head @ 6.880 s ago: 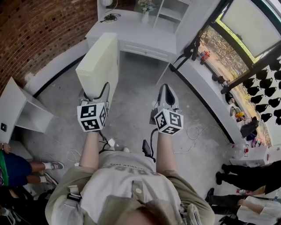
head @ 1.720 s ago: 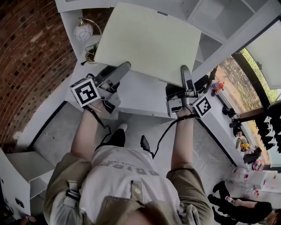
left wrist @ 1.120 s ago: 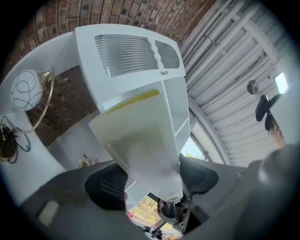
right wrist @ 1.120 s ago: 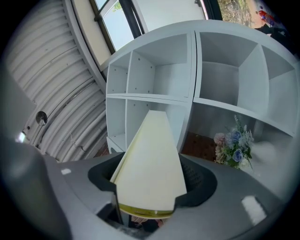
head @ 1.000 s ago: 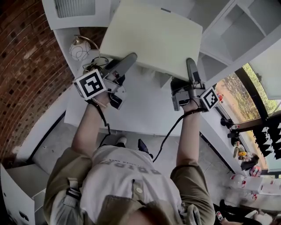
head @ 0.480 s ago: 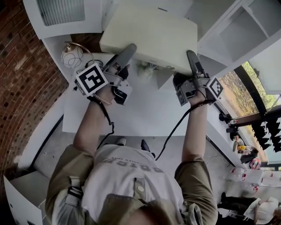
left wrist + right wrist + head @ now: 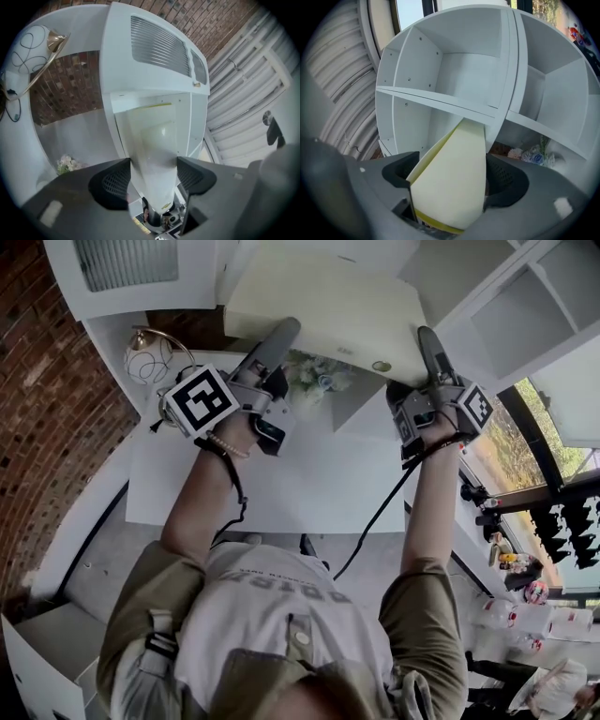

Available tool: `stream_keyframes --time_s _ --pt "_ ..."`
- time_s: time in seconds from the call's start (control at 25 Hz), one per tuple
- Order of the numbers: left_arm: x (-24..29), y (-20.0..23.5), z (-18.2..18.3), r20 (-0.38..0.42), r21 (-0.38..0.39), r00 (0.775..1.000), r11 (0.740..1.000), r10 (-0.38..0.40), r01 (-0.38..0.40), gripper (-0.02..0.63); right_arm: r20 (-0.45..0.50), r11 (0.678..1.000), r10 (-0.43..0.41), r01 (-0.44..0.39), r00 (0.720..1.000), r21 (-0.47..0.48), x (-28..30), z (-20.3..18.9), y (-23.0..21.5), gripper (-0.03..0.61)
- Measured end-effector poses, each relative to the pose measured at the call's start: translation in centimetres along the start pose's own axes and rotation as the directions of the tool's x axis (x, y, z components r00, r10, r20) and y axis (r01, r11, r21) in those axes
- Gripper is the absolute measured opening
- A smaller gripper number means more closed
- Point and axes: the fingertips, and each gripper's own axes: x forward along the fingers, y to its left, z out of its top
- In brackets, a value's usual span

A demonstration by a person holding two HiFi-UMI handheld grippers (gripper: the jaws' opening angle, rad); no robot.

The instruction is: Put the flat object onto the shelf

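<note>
as left tool (image 7: 152, 165) tightens on the flat panel (image 7: 328, 307), right tool (image 7: 451, 164) loosens around it.

I see cream flat panel (image 7: 328, 310) | smooth, yellow side edge | top centre of head view | tilted, far end reaching into white shelf unit (image 7: 440, 101)

I'm looking down on a white counter (image 7: 281, 479) against the brick wall. A lamp (image 7: 148, 352) with a gold arc and a round wire shade stands at its back left corner, and a small bunch of flowers (image 7: 317, 381) stands further along the back. Above it hangs a white shelf (image 7: 525, 315) with open compartments. A pale panel (image 7: 328, 306) reaches into one; I can't tell whether it rests on the board. Grey floor (image 7: 89, 559) shows on the left.
</note>
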Motion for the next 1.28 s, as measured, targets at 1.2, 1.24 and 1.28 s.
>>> stream_keyframes --time_s 1.2,1.24,1.28 --pt "1.3 0.3 -0.3 0.034 0.004 0.999 1.000 -0.007 0.007 0.316 0.381 -0.057 0.015 0.381 0.924 -0.923 -6.9 -6.4 5.9 0.265" --pt "1.4 0.2 -0.4 0.030 0.011 1.000 1.000 -0.009 0.008 0.316 0.378 -0.094 0.004 0.377 0.926 -0.922 -6.1 -7.2 5.7 0.260" --pt "1.4 0.2 -0.5 0.025 0.017 1.000 1.000 -0.011 0.010 0.316 0.373 -0.126 -0.010 0.369 0.928 -0.921 -5.4 -7.7 5.4 0.245"
